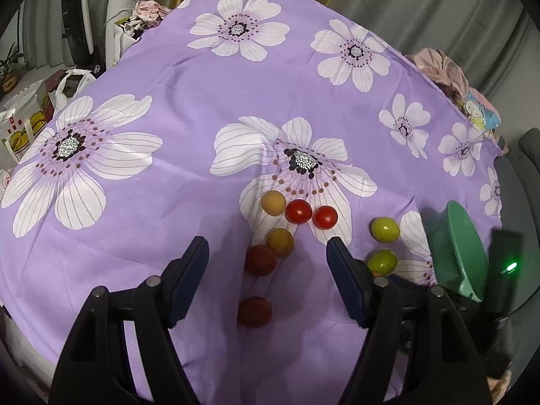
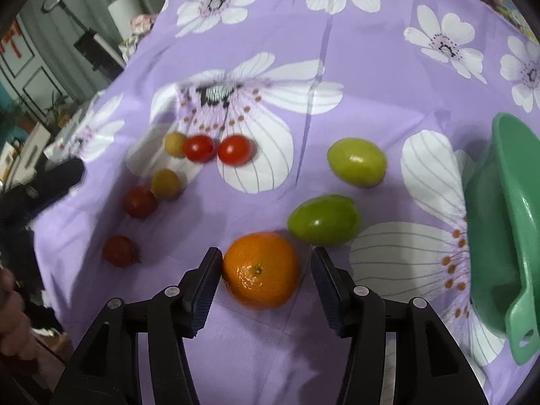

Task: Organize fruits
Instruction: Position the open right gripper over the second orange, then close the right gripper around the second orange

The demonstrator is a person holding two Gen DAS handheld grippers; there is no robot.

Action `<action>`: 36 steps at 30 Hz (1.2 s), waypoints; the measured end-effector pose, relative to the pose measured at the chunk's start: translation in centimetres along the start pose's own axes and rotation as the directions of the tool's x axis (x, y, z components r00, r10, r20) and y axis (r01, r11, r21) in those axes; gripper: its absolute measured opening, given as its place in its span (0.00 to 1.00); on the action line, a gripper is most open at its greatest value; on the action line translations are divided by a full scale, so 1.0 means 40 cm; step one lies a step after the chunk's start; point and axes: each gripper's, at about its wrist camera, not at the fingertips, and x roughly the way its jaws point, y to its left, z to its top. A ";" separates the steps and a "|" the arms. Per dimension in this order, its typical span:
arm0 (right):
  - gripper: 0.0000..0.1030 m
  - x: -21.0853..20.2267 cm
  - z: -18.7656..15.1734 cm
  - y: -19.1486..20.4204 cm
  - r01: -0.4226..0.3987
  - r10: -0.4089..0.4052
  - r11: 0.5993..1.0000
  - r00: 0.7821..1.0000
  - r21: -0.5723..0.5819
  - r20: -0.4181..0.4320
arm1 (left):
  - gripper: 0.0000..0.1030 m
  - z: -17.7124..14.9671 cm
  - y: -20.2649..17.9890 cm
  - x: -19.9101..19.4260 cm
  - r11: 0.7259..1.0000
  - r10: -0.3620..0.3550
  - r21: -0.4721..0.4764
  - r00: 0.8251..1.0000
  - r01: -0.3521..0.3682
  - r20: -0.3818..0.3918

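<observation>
The orange (image 2: 261, 269) sits on the purple flowered cloth (image 2: 354, 77) right between the jaws of the right hand-held gripper (image 2: 266, 271). The left pad looks to be at its skin or a hair off it, the right pad stands clear, so nothing is gripped; the fruit rests on the cloth by its own weight. No earlier view to go on, so whether this is a set-down or a pick-up I cannot tell.

Just beyond it, two green fruits (image 2: 323, 220) lie one behind the other, the farther one (image 2: 357, 162) a little apart. That reads like a colour group forming on the right, near the green bowl (image 2: 516, 182) at the cloth's edge, which appears empty in what shows.

Over to the left, the small ones: two bright red tomatoes (image 1: 298, 211) side by side, a yellowish fruit (image 1: 273, 203) touching them, another yellowish one (image 1: 280, 242) nearer, and two dark red ones (image 1: 261, 259) trailing toward the near edge. They seem loosely sorted by kind.

The left hand-held gripper (image 1: 268, 253) hangs above that cluster, jaws wide, holding nothing, likely ready for the next small fruit.
</observation>
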 end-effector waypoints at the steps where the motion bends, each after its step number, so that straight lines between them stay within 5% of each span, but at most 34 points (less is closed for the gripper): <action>1: 0.53 -0.012 0.002 -0.008 -0.011 0.011 1.000 1.000 0.015 0.012 | 0.70 -0.002 -0.006 0.003 1.000 0.002 0.006 1.000 -0.002 -0.002; 5: 0.64 -0.046 0.002 -0.032 -0.024 0.020 0.998 0.998 0.059 0.058 | 0.70 -0.011 -0.031 0.014 1.000 -0.001 0.021 1.000 0.001 -0.008; 14: 0.64 -0.089 0.023 -0.101 -0.104 0.083 0.979 0.989 0.173 0.120 | 0.70 -0.040 -0.104 0.044 0.997 0.000 0.082 0.999 0.002 -0.034; 36: 0.60 -0.032 0.009 -0.152 -0.256 0.254 0.911 0.966 0.322 0.051 | 0.62 -0.118 -0.217 0.117 0.980 -0.088 0.159 0.979 0.118 -0.182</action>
